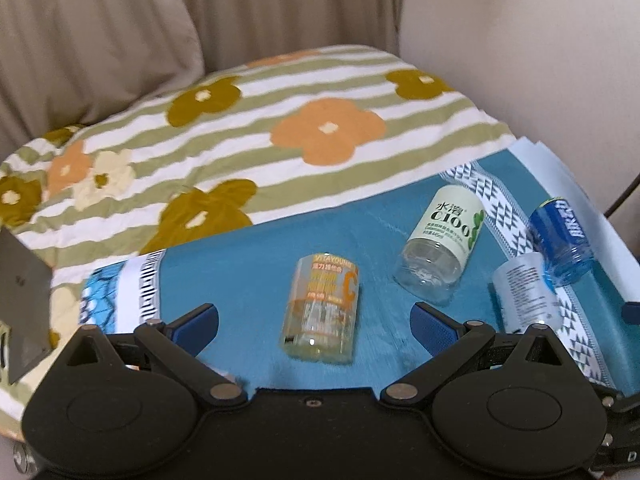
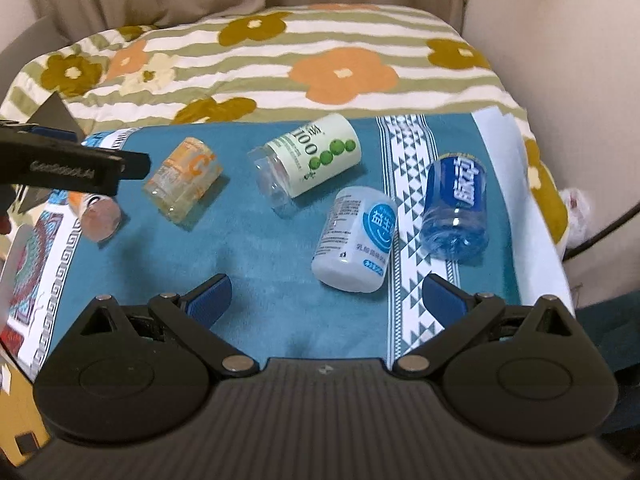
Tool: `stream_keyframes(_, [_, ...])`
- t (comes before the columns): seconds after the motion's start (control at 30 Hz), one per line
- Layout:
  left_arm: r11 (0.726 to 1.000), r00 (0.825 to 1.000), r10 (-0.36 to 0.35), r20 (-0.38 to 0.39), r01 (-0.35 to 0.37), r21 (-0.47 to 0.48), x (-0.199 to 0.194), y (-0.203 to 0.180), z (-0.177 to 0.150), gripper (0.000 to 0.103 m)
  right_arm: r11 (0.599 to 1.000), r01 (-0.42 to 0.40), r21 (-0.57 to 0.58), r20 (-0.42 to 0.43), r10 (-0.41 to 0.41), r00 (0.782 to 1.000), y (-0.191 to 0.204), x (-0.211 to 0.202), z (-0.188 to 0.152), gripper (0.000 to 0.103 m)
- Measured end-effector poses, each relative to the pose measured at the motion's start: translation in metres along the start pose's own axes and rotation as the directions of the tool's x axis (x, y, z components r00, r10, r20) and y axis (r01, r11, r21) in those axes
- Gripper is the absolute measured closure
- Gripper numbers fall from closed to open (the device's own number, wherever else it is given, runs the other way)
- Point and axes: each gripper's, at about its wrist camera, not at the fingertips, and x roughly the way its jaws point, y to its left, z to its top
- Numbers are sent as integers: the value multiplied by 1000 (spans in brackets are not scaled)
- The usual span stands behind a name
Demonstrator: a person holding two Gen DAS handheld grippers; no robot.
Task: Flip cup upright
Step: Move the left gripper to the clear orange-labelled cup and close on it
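Several cut-bottle cups lie on their sides on a blue mat (image 1: 256, 272) (image 2: 256, 240). An orange-labelled cup (image 1: 322, 308) (image 2: 184, 186) lies just ahead of my left gripper (image 1: 314, 324), which is open and empty. A green-and-white cup (image 1: 440, 244) (image 2: 308, 160), a white cup (image 1: 524, 296) (image 2: 356, 240) and a blue cup (image 1: 560, 240) (image 2: 456, 208) lie further right. My right gripper (image 2: 326, 300) is open and empty, just short of the white cup. The left gripper's finger (image 2: 80, 164) shows at the left of the right wrist view.
A small orange-capped cup (image 2: 98, 216) lies at the mat's left edge. The mat rests on a flower-patterned striped blanket (image 1: 280, 128) (image 2: 320, 60) over a beige sofa (image 1: 100, 20). A beige wall (image 1: 540, 60) stands at the right.
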Motion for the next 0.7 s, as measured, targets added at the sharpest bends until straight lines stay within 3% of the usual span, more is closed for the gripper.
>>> stream_keyframes(0.37, [992,982,-84,-169,97,74,81,5,13,3,984,95,147,-87,-83,993,-3,41,4,0])
stream_keyframes(0.5, [988,969,-122,-215,139,68,98,6,11,12,973,142,181,-105,-125,987,-5,49,3,0])
stream_keyframes(0.7, [987,960,-120,-252,142,73,109,6,8,38,961,162,226,-133,-134,982,-9,56,-1,0])
